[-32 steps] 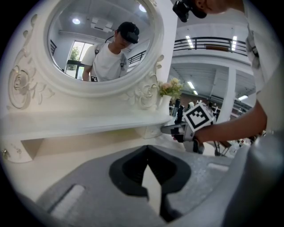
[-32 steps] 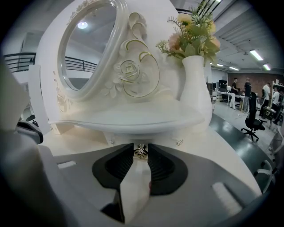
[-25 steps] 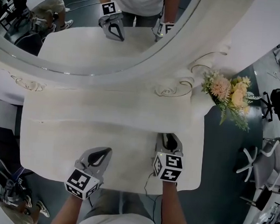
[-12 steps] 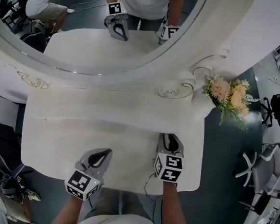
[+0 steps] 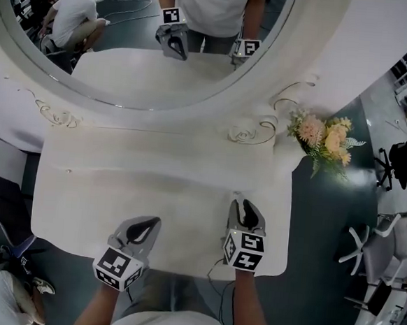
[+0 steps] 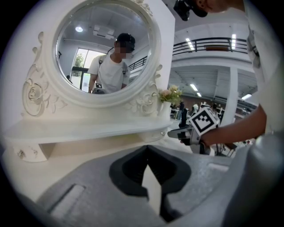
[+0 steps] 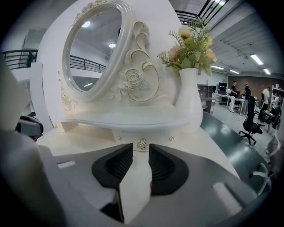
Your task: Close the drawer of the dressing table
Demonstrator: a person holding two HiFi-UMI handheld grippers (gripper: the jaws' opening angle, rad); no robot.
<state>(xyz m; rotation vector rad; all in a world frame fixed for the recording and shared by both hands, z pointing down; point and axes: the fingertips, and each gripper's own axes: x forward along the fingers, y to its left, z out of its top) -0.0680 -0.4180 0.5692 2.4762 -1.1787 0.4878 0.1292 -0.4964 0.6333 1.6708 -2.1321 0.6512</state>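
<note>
The drawer (image 7: 156,136) sat under the carved shelf on the right side of the dressing table (image 5: 152,189). Its glossy white front ran crosswise, and its small metal knob (image 7: 142,144) lay dead ahead of the right gripper (image 7: 141,150), just off the tips, so a closing push would probably run straight toward the mirror (image 5: 143,41). That gripper's ribbed dark pads had just been opening and stood apart, pinching nothing. The left gripper (image 6: 146,151), farther from the drawer, was clenched tip to tip, empty.
</note>
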